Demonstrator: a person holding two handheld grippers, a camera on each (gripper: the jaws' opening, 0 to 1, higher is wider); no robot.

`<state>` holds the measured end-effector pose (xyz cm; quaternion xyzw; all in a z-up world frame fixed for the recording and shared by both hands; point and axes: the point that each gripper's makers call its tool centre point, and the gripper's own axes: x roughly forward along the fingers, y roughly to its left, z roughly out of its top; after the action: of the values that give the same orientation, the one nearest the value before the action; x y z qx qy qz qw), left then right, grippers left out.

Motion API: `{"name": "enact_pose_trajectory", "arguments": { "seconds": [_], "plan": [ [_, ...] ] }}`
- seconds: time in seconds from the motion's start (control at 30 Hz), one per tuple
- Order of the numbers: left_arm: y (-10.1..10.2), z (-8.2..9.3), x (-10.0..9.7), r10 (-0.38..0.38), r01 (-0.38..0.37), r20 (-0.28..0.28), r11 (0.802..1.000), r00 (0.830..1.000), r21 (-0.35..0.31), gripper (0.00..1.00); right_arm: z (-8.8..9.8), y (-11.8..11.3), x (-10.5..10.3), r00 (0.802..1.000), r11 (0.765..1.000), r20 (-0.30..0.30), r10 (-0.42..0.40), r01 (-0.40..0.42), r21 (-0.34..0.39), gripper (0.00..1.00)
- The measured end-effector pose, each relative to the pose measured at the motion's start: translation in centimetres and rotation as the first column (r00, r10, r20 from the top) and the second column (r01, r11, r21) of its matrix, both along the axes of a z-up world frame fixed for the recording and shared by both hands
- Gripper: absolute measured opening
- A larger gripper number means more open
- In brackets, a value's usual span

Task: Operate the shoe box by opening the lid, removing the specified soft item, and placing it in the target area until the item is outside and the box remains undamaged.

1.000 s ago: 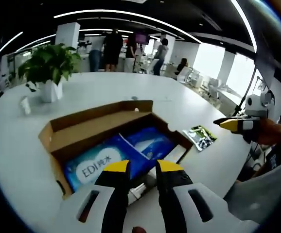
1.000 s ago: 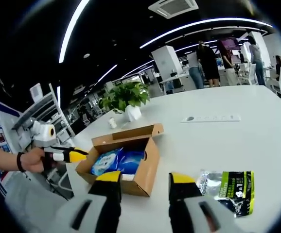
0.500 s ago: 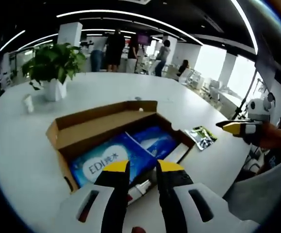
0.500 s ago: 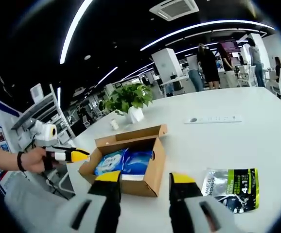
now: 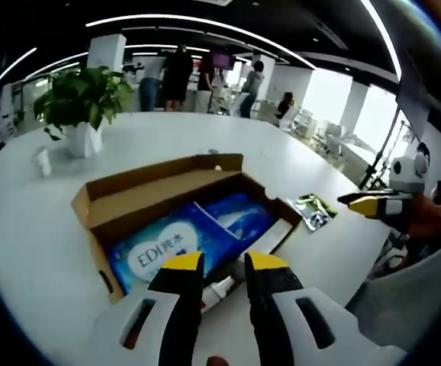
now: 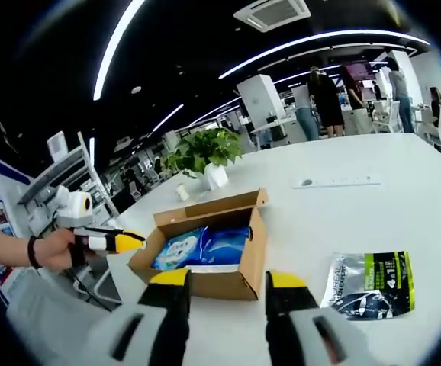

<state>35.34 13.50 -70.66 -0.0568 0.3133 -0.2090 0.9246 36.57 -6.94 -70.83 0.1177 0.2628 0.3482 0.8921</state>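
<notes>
Shoe box (image 5: 182, 206) sits lid-open on the white surface (image 5: 30, 229), blue soft pack (image 5: 167, 248) still inside so removal and placing remain; left tool (image 5: 220, 263) and right tool (image 6: 228, 280) both spread, pinching nothing.

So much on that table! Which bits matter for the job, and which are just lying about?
For the job:
cardboard box, lid open
blue soft pack inside it

Just lying about:
potted plant
foil pouch
white strip
small bottle
</notes>
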Motion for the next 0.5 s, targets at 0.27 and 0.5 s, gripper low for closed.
{"name": "enact_pose_trajectory", "arguments": {
  "seconds": [0.27,0.5],
  "plan": [
    [-0.1,0.0,-0.4,-0.012,0.012,0.002,1.000,1.000,-0.011,0.21,0.4,0.5,-0.5,1.000,1.000,0.003,0.003,-0.003,-0.006,0.36],
    [0.0,-0.2,-0.3,-0.038,0.038,-0.002,0.999,0.999,-0.013,0.21,0.9,1.2,-0.7,1.000,1.000,0.012,-0.011,0.011,-0.004,0.36]
  ]
}}
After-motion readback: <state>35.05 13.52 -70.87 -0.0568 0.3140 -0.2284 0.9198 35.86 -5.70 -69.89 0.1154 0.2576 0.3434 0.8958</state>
